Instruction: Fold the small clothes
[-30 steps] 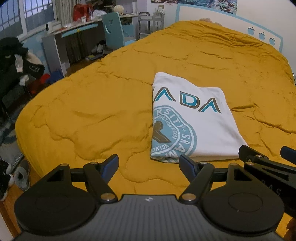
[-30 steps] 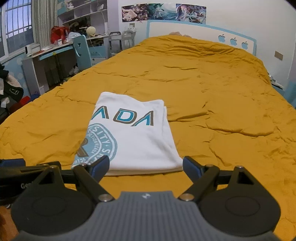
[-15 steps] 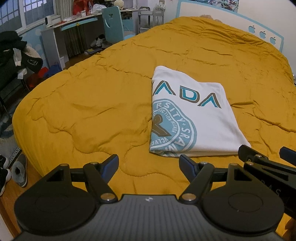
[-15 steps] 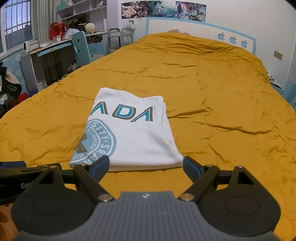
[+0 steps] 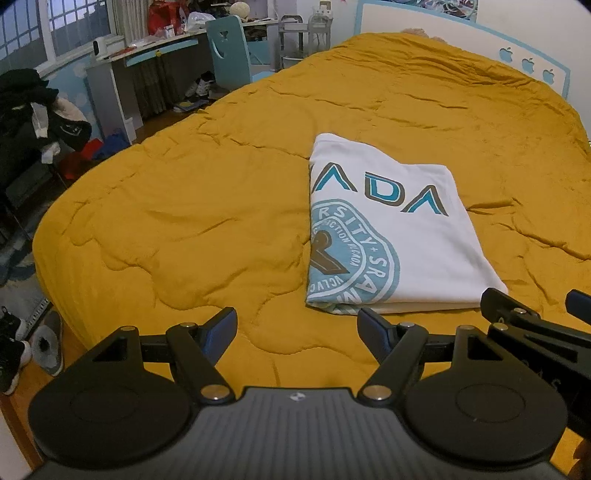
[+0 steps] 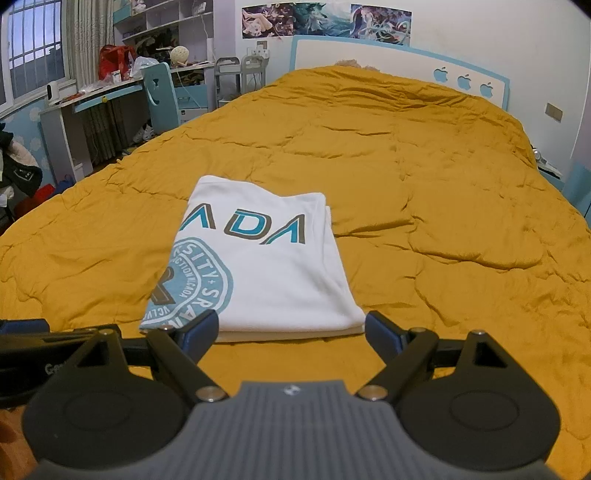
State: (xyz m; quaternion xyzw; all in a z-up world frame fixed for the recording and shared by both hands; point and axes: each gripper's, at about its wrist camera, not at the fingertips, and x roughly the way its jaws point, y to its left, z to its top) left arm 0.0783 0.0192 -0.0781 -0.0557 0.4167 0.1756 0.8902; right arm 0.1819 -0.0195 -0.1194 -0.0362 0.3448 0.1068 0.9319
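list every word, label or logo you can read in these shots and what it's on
"ADA": large teal and brown letters on the folded white t-shirt; the fold cuts off the word's start.
"SITY" and "SRA": ring of the shirt's round teal seal, cut off by the fold.
Inner ring text of the seal: too small to read reliably.
Three apple shapes, no words: headboard.
"Ge...": partial white lettering on the left tool, seen from the right wrist.
Wall posters: no readable text.

There is one folded white shirt (image 5: 391, 229) on one big yellow blanket (image 5: 192, 206), two grippers, left (image 5: 297, 325) and right (image 6: 291, 326), one blue chair (image 6: 162, 98), and three apple shapes (image 6: 464, 82) on the headboard.
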